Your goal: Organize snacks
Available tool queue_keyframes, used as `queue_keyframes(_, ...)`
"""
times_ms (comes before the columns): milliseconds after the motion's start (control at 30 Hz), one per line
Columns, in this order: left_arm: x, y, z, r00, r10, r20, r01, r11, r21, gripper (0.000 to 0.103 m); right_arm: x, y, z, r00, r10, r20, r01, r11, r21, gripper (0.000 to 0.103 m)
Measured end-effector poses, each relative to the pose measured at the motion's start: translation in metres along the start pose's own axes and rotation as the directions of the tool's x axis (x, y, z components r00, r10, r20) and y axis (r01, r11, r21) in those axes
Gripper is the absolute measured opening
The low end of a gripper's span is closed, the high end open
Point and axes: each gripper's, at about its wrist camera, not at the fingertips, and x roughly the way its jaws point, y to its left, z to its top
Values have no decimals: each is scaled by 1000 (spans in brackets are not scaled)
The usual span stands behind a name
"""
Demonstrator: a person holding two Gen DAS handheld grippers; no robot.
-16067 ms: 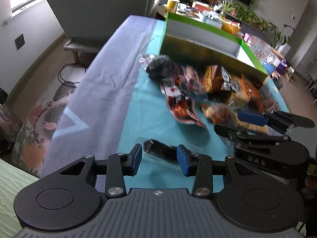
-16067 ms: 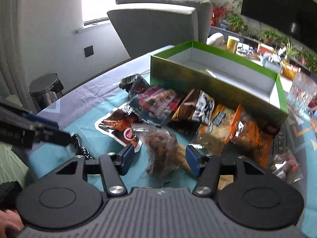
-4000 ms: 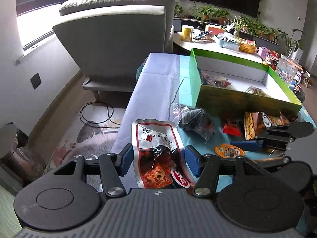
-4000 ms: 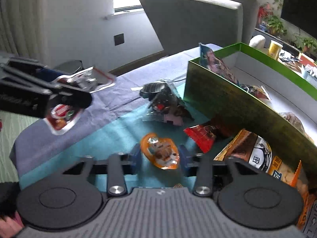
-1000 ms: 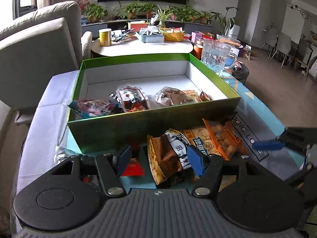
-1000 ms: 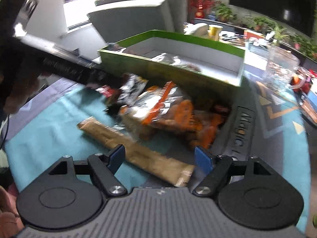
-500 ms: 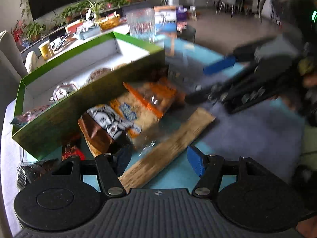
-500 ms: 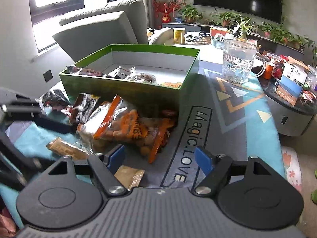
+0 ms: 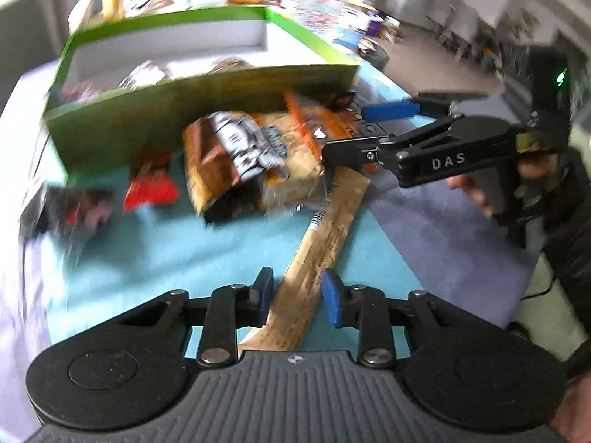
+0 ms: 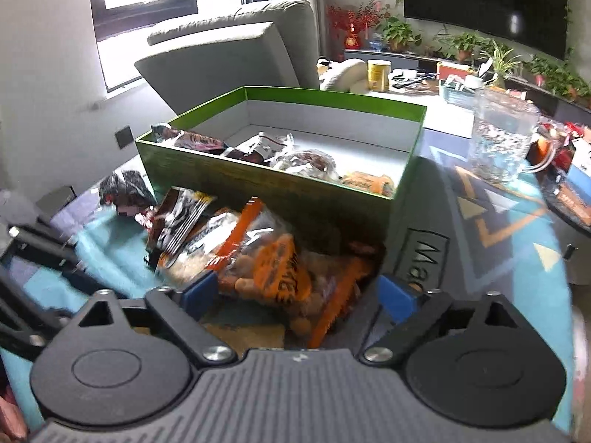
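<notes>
In the left wrist view, much blurred, a dark crinkled packet [image 9: 79, 205] lies at the far left on the teal cloth [image 9: 155, 258], with a small red packet [image 9: 151, 186] just beside it. Behind them stands the green box [image 9: 177, 110], several wrapped snacks lying inside on its white floor. Against the box's near wall leans a brown and white bag [image 9: 229, 155], overlapping a clear bag of pale snacks [image 9: 295, 170]. A long tan bar [image 9: 321, 254] runs from under that bag toward the camera and passes between the 2 blue pads of the left gripper [image 9: 297, 293]; the pads stand close on either side of it, but I cannot tell whether they press it. To the right, the right gripper [image 9: 351, 129] reaches over the bag pile with its fingers spread apart, nothing between them.

In the right wrist view, the dark packet [image 10: 123, 188] sits at the left, then the brown and white bag [image 10: 181, 221], then an orange-printed bag of nuts [image 10: 273, 262] lying between the right gripper's wide-open fingers [image 10: 201, 293] without either pad clearly touching it. The green box [image 10: 258, 181] stands just behind, holding 4 or 5 packets along its near side. Further right, a glass mug [image 10: 504, 136] stands on the patterned cloth [image 10: 491, 221], well apart from the box.
</notes>
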Motion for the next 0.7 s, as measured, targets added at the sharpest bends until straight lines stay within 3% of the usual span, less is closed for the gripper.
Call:
queue_keyframes(200, -12, -2, -12, 1000, 28, 3, -27, 999, -19, 26, 12, -7, -3, 996, 78, -35, -71, 983, 167, 97)
queue_keyframes(400, 2, -13, -1, 998, 56, 30, -56, 998, 17, 32, 7, 10, -4, 997, 64, -51, -58, 992, 115, 97)
queue_keyframes(600, 6, -21, -1, 996, 75, 48, -77, 996, 47, 28, -24, 17, -13, 977, 185, -104, -178, 981, 72, 97)
queue_keyframes(700, 1, -20, -5, 996, 84, 43, -86, 995, 47, 25, -33, 17, -14, 991, 96, -93, -95, 995, 23, 97)
